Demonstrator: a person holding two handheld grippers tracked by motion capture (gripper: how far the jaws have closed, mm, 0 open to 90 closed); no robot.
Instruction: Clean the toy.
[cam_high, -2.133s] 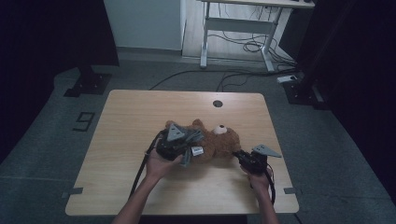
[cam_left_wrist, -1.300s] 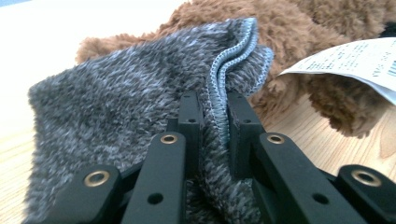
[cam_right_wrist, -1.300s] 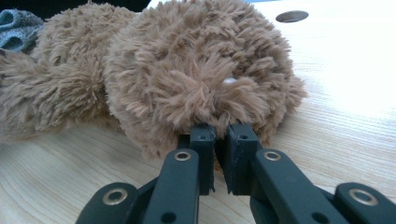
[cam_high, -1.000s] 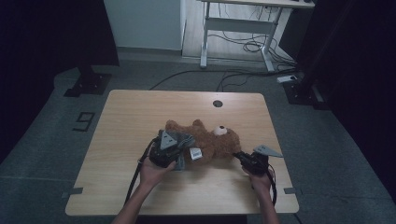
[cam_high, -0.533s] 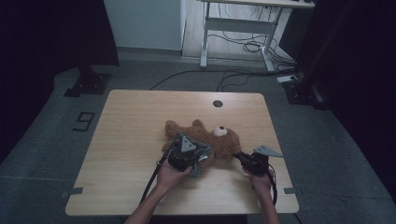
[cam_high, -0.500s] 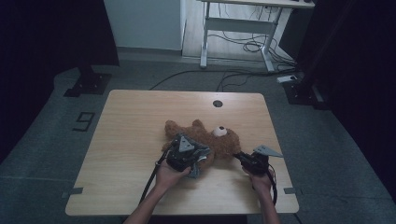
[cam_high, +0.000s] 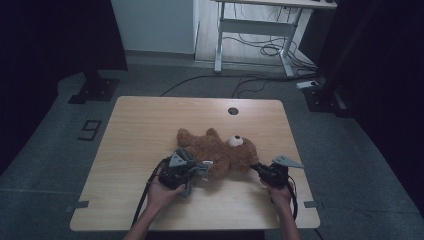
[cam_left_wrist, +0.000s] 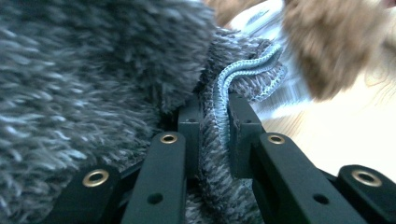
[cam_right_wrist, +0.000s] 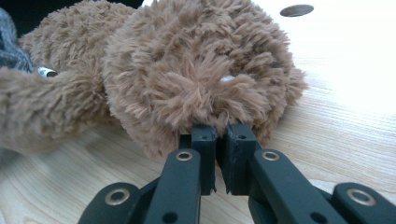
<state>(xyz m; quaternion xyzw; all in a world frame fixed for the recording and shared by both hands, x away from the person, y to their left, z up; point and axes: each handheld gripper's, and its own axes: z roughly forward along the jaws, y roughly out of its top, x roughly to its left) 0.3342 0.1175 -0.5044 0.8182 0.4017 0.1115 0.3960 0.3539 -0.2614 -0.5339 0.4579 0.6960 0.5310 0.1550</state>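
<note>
A brown teddy bear (cam_high: 220, 150) lies on the wooden table (cam_high: 150, 125), its head toward the right. My left gripper (cam_high: 201, 169) is at the bear's lower body, shut on a fuzzy grey cloth (cam_left_wrist: 93, 70) with a light blue hem. In the left gripper view, that hem runs up between the jaws of the left gripper (cam_left_wrist: 217, 109), and the bear's fur (cam_left_wrist: 327, 46) is just beyond. My right gripper (cam_right_wrist: 219, 133) is shut on a tuft of fur at the bear's head (cam_right_wrist: 201, 60). In the high view, the right gripper (cam_high: 255, 169) sits at the head's right side.
A round cable hole (cam_high: 233, 110) is in the table behind the bear. The grey cloth (cam_right_wrist: 7, 42) peeks in at the far left of the right gripper view. Bare tabletop lies to the left and at the back. A desk frame with cables (cam_high: 260, 35) stands on the floor beyond.
My left gripper, holding the grey cloth, has shifted about along the bear's lower body and is now slightly nearer the front edge. The right gripper has stayed at the head.
</note>
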